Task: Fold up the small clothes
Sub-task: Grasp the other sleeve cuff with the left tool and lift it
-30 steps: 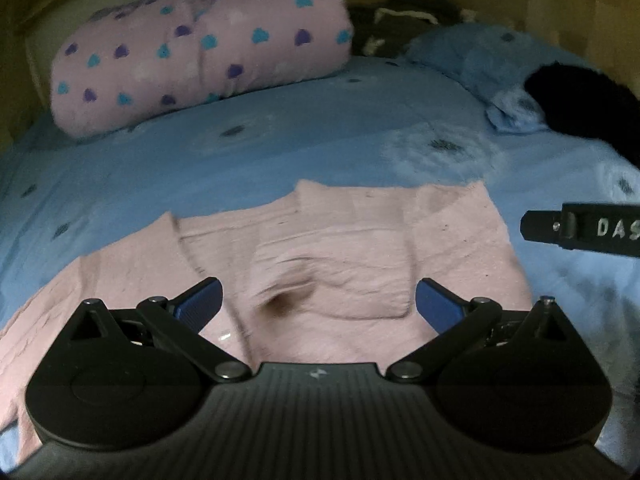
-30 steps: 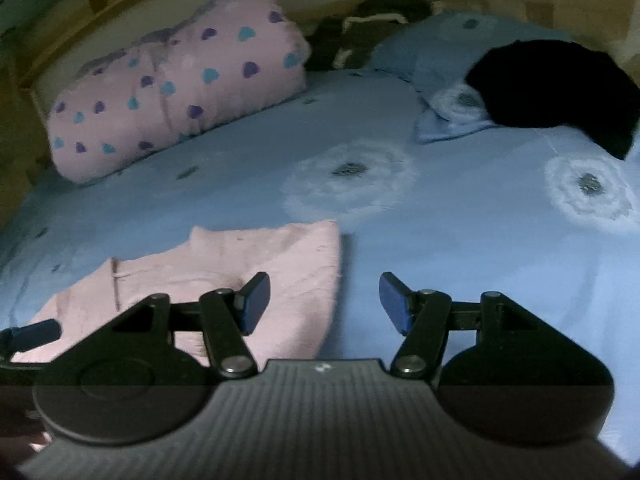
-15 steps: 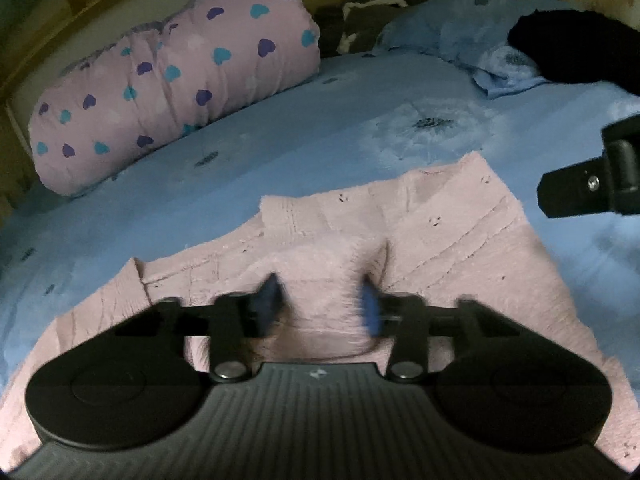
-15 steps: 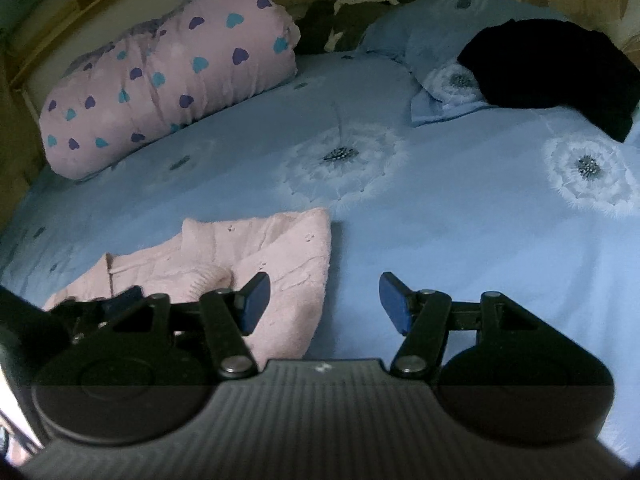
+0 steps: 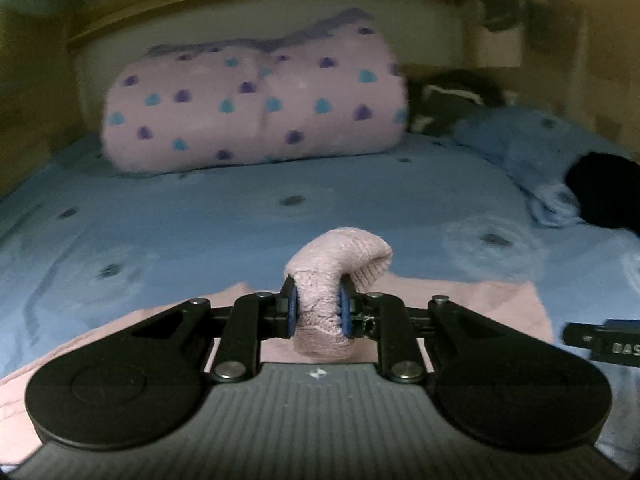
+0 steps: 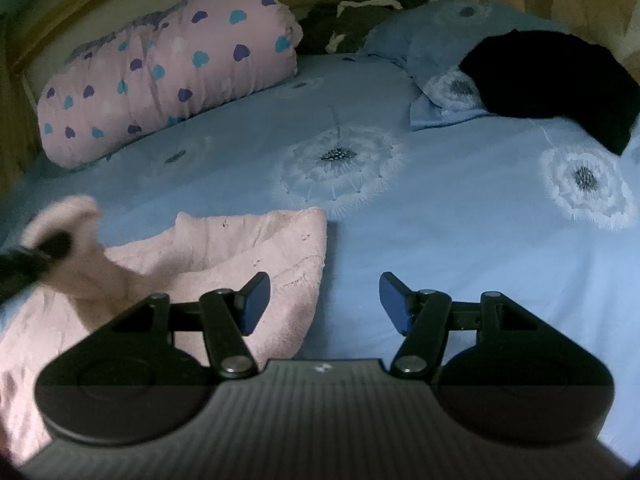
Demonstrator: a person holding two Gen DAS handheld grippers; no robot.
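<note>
pinching: left gripper (image 5: 319, 310) has just been closing; its blue pads now clamp a bunched fold of the pink knit sweater (image 5: 340, 256), the knit bulging up past the pads.
lifted part: the held fold stands clear of the rest of the garment; seen blurred at the left edge of the right wrist view (image 6: 76, 224).
idle jaws: right gripper (image 6: 324, 304) stands apart, nothing between the pads; left pad over the sweater's right edge, right pad over bare sheet.
sweater body: lying flat on the blue dandelion-print bedsheet (image 6: 440, 248), near the front of the bed, neckline towards the far end.
beyond: pink heart-print pillow (image 6: 168, 80) at the head of the bed, well apart from the sweater.
far right: black garment (image 6: 560, 80) lying on a rumpled blue pillowcase (image 6: 432, 48).
back corner: dark bundle with white trim (image 6: 360, 20), too dim to identify.
</note>
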